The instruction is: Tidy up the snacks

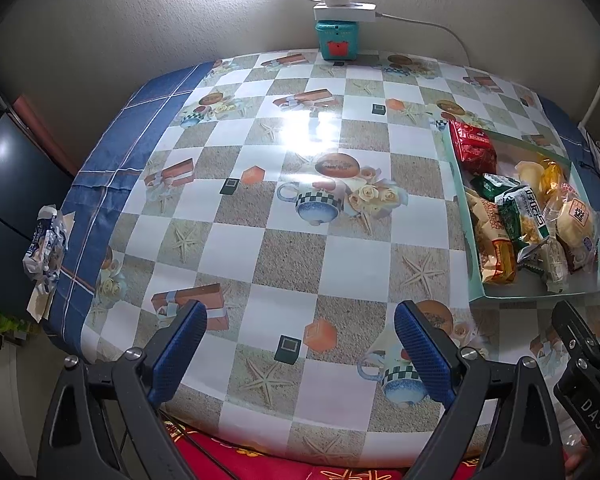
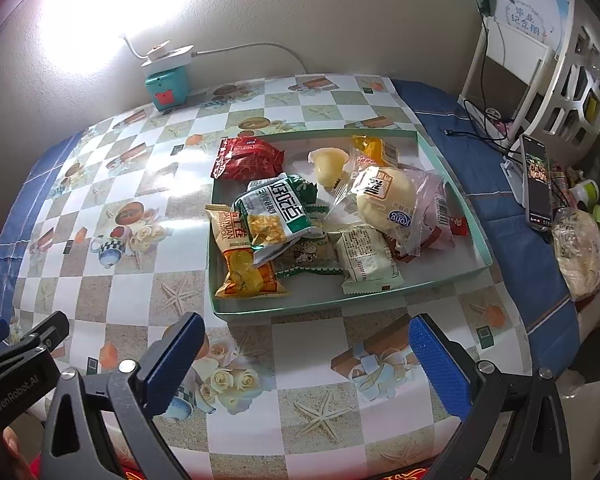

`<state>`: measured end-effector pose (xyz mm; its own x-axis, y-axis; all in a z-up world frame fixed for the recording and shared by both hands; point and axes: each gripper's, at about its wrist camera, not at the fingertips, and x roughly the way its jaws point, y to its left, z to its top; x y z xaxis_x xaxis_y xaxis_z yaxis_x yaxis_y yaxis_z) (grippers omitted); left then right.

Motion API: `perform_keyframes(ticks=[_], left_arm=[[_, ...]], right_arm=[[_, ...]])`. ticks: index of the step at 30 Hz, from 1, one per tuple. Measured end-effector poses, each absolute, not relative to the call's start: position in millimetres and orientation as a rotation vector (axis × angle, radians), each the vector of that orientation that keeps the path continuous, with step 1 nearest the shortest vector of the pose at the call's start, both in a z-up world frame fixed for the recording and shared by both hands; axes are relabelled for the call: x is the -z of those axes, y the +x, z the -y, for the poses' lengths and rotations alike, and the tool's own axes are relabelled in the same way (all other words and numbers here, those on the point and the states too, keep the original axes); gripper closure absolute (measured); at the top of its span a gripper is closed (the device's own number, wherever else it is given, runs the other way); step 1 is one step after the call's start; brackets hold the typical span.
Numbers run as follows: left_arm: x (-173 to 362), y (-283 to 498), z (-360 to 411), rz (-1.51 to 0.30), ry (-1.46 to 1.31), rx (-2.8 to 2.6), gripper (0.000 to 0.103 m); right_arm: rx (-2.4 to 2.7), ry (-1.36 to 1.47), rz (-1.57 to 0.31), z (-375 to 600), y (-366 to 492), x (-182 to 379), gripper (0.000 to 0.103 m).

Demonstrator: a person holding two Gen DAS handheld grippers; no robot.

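A shallow, rectangular cardboard tray with pale green walls sits on the table ahead of the right gripper, just beyond its fingertips, and ahead and to the right of the left gripper. All the snacks are gathered inside it, loosely heaped and overlapping. At the far left corner lies a glossy red foil packet. Beside it, toward the far wall, sits a small translucent jelly cup and an orange-yellow wrapper. In the middle is a green and white crinkled bag resting partly on a long yellow-orange roll packet along the tray's left wall. A round, pale bun in clear plastic lies on the right, over a pinkish wrapper. Nearer the gripper are a pale green printed packet and a flat green sachet with a cow drawing.

Both grippers stand with their jaws wide apart and nothing between them; each has black frames and blue, finely ribbed pads. They hover over the shiny tablecloth, a checkered vinyl printed with starfish, teacups, roses and gift boxes, laid over blue fabric.

At the far edge, against the textured wall, a teal box carries a white power strip. Far right of the right gripper, a phone stands propped upright, with a clear bag next to it.
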<state>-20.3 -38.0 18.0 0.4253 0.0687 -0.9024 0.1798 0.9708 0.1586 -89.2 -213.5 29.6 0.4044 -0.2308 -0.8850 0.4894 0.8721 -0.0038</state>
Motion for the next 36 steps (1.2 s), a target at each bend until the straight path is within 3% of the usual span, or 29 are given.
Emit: perform_keyframes(ticks=[36], left_arm=[[-15.0, -19.9, 36.1, -1.135, 0.246, 0.071, 0.008]], right_arm=[[0.467, 0.274, -1.065, 214.4, -89.3, -28.4, 0.000]])
